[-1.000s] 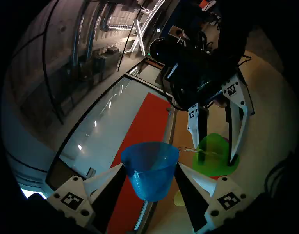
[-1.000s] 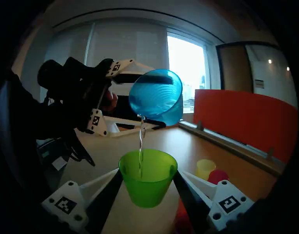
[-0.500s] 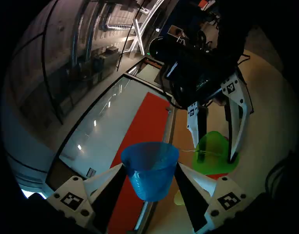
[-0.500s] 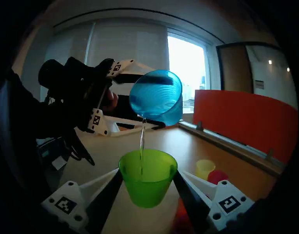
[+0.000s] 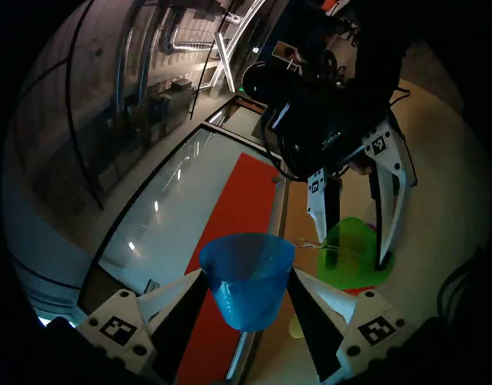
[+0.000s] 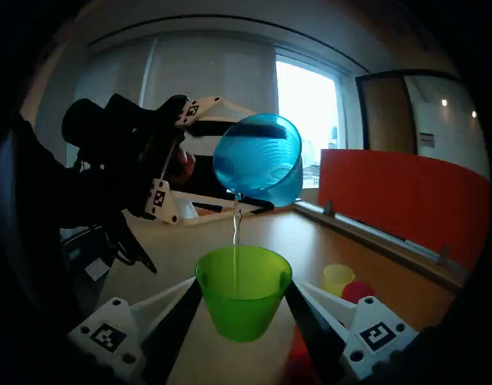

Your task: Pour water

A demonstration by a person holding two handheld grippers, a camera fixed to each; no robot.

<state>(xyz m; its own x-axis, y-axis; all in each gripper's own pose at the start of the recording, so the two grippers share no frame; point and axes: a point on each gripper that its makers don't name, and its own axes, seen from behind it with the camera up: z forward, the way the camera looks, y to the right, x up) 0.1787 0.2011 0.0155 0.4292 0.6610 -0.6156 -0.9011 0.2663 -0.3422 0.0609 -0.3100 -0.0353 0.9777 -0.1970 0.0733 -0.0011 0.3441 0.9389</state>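
In the right gripper view my right gripper (image 6: 245, 301) is shut on an upright green cup (image 6: 243, 292) held above the wooden table (image 6: 323, 244). Over it, the left gripper (image 6: 239, 160) holds a blue cup (image 6: 257, 159) tipped on its side, and a thin stream of water (image 6: 236, 226) falls from its rim into the green cup. In the left gripper view my left gripper (image 5: 247, 292) is shut on the blue cup (image 5: 247, 282). Beyond it the green cup (image 5: 350, 251) sits between the right gripper's white fingers (image 5: 392, 199).
A yellow cup (image 6: 336, 278) and a red cup (image 6: 358, 290) stand on the table right of the green cup. An orange divider panel (image 6: 406, 192) runs along the table's far edge. A person's dark sleeve (image 6: 47, 199) sits left, behind the left gripper.
The blue cup stays tipped and the water keeps running into the green cup. Both grippers hold almost still; the left gripper view has shifted only slightly.
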